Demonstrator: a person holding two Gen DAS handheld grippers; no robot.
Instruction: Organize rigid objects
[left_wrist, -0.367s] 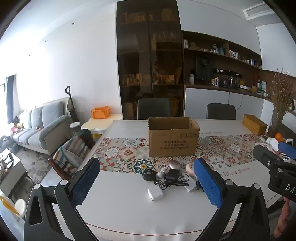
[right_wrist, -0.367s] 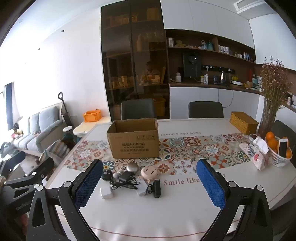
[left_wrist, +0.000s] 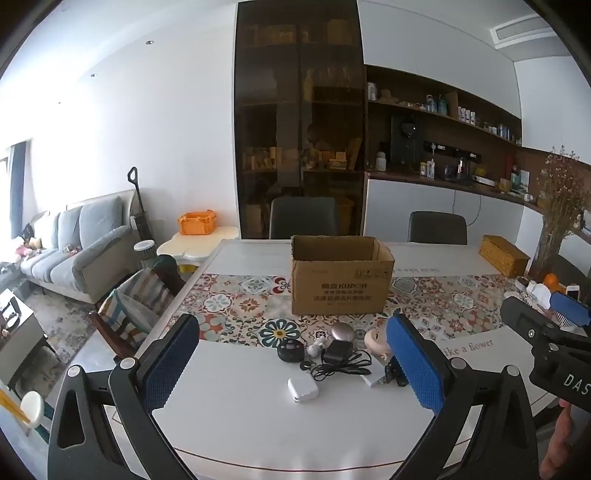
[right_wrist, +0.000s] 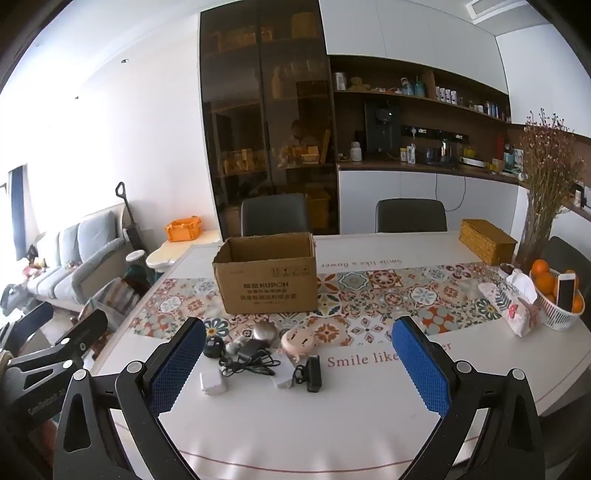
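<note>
Rigid objects lie in a small cluster on the white table (right_wrist: 332, 424), just in front of the open cardboard box (right_wrist: 267, 280), which stands upright on the patterned runner (right_wrist: 388, 295). From our right wrist view the cluster sits between ten and twelve o'clock of the gripper's centre. We see a white charger cube (right_wrist: 213, 382) nearest us, a black adapter with its coiled cable (right_wrist: 251, 356) beside it, a round black piece (right_wrist: 213, 346) at the left, a grey domed disc (right_wrist: 265, 332) close to the box, a pink figurine head (right_wrist: 298, 341) to the right of the disc, and a black clip (right_wrist: 313, 373) at the cluster's right edge, touching a flat white block (right_wrist: 282, 376).

We hold our right gripper (right_wrist: 299, 369) above the near table edge, fingers spread wide, with nothing between the blue pads (right_wrist: 421, 369). Our left gripper (left_wrist: 293, 367) is likewise spread wide and grips nothing; in its view the charger cube (left_wrist: 303, 389) lies at six o'clock of the cluster and the box (left_wrist: 340, 280) at twelve o'clock.

At three o'clock on the table stand a woven basket box (right_wrist: 485, 240), a vase of dried flowers (right_wrist: 535, 221), and a white basket of oranges (right_wrist: 561, 317) with a phone (right_wrist: 565, 291) propped in it. Two dark chairs (right_wrist: 275, 214) stand behind the table's far side.
</note>
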